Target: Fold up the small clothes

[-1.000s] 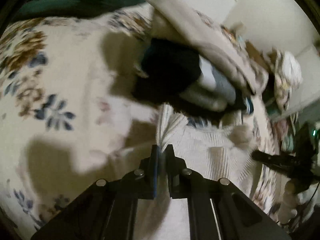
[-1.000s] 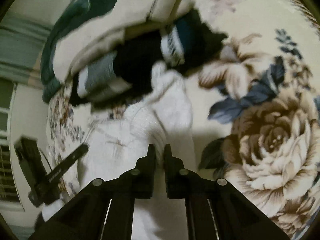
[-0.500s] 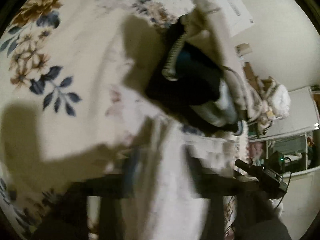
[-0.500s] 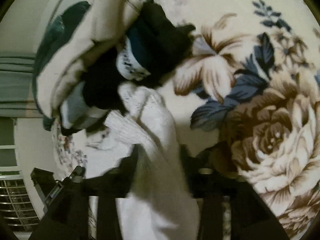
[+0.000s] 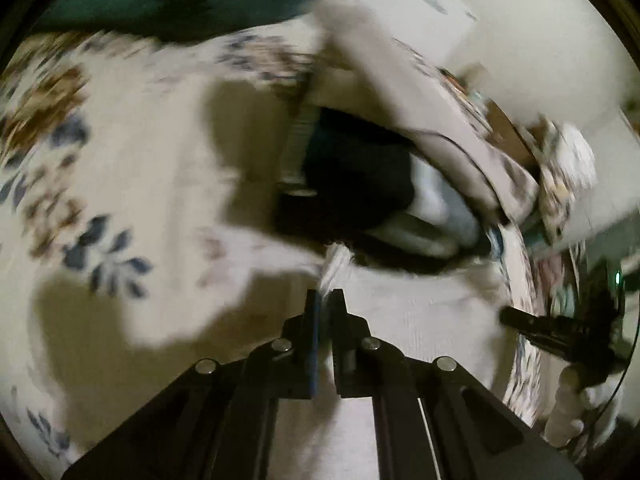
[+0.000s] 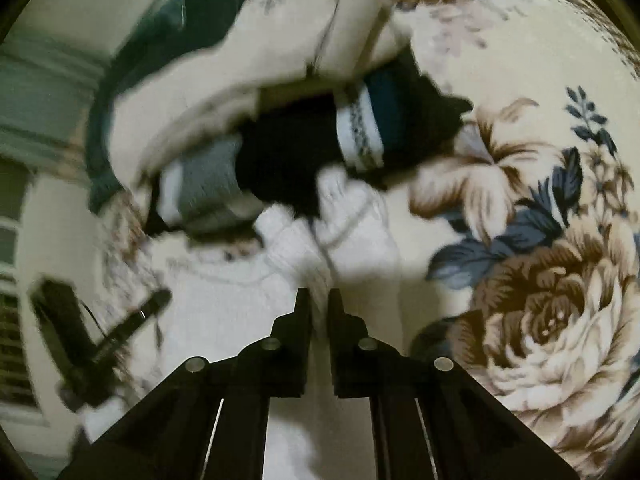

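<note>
White knit garment [image 5: 404,312] lies on the floral bedspread [image 5: 132,168], just before a pile of dark socks [image 6: 304,148]. Left gripper [image 5: 326,300] pinches its edge; right gripper [image 6: 318,300] pinches another fold of it.

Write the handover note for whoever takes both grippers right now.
Left gripper: shut on an edge of the white knit garment.
Right gripper: shut on the same garment's other side.
The garment is stretched between them over the floral bedspread, just in front of the pile of dark socks.
Done: both edges gripped.
Left: make the fold, lay it flat. The socks look untouched.
</note>
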Available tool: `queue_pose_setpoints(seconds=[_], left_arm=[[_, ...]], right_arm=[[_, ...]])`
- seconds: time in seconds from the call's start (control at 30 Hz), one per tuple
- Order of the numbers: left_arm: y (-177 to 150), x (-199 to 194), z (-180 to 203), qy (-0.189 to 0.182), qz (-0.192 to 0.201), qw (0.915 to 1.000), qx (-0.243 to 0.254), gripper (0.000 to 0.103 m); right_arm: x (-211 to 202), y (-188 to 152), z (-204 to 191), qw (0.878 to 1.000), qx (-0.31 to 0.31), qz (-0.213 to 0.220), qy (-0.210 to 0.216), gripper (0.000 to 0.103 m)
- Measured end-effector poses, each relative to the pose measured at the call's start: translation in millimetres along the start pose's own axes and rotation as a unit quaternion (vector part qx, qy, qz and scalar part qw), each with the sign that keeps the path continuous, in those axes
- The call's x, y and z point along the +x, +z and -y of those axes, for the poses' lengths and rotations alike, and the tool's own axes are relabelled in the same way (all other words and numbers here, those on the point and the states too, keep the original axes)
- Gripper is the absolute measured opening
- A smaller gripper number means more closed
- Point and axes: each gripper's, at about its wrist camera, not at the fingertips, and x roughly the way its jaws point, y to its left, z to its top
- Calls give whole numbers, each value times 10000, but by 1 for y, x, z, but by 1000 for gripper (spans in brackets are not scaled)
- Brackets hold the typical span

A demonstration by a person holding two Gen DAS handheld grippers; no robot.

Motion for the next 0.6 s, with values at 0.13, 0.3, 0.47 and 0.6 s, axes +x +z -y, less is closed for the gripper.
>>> queue_pose_setpoints(seconds=[0.13, 0.3, 0.47, 0.6], left_arm=[[-1, 16, -21, -46, -305, 9990, -320, 3], [0, 12, -14, -213, -574, 9975, -360, 15], [-19, -21, -35, -1021, -407, 9891, -984, 69], [-50, -21, -48, -1343, -614, 9814, -1227, 74]], right_arm=[[27, 10, 24, 9984, 487, -279, -20, 7], [33, 10, 33, 9959, 548, -716, -86, 41], [-3, -1, 65, 9917, 807, -923, 394, 83], [3, -30, 82, 9819, 898, -1339, 998, 93]])
